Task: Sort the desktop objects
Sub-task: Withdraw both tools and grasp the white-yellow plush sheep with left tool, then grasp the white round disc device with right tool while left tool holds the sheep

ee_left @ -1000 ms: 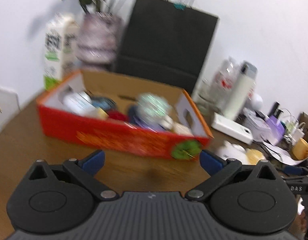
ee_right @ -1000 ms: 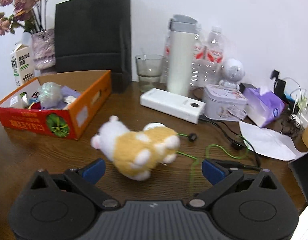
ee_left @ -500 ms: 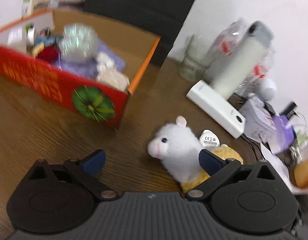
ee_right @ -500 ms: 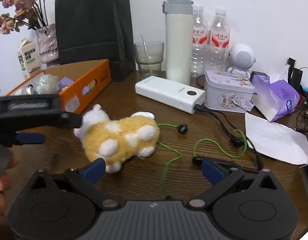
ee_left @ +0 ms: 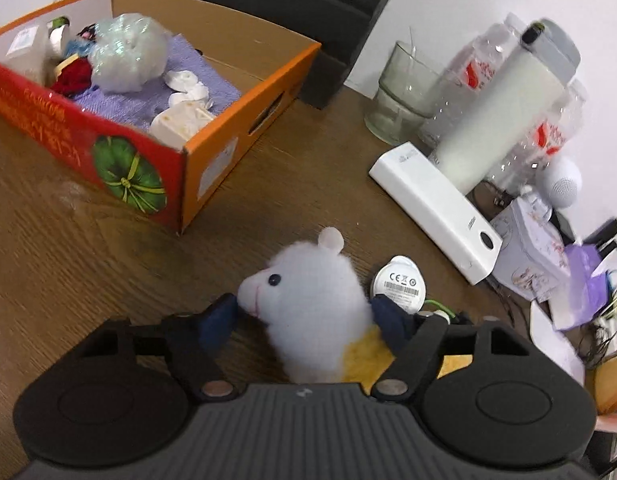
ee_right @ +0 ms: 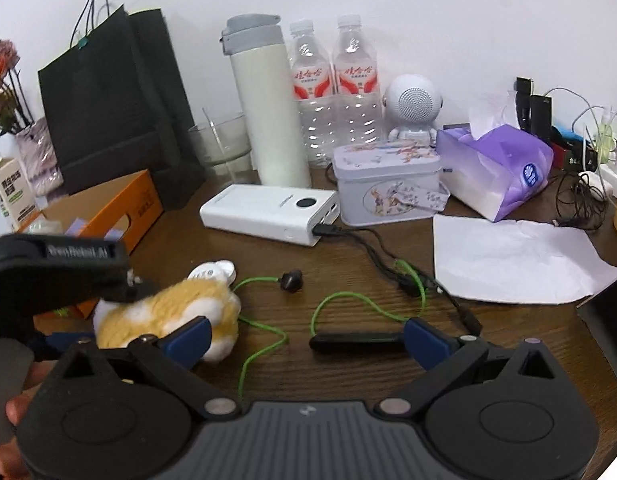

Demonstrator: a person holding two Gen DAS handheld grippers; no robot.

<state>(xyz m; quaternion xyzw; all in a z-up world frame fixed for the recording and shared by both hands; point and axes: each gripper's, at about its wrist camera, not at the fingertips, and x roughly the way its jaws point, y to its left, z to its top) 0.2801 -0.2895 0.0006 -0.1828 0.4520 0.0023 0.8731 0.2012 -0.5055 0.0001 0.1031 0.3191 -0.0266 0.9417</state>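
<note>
Mid-grasp on the plush toy [ee_left: 312, 304], white-headed and yellow-bodied, lying on the wooden table [ee_left: 68, 272] low in the left wrist view, at about four o'clock from the near corner of the cardboard box [ee_left: 212, 148]. Closing the left gripper [ee_left: 304, 316] on it now, head between the jaws, one blue pad at the snout on the nine o'clock side, the other against the fur on the three o'clock side. Seems to touch on both sides, though hard to judge through soft fur how firmly.

Just beside the toy at two o'clock, a round white disc [ee_left: 400, 280]; beyond that, toward one o'clock, a white power bank [ee_left: 432, 204]. In the right wrist view, a green cable [ee_right: 268, 336] running along the table right next to the toy's yellow body, possibly touching it.

Holding the right gripper [ee_right: 306, 340] with jaws wide apart and nothing clamped, only a black stick-like piece [ee_right: 356, 342] lying just ahead of the pads.

Judged as the pickup step of one more item bound for the box, already part full. Next: finish the squeeze until the fur gives, lift straight up clear of the cable and the disc, then carry toward ten o'clock over the orange wall and release over the free space at the near end. Worth watching for a slip, given a grip on the head alone.
</note>
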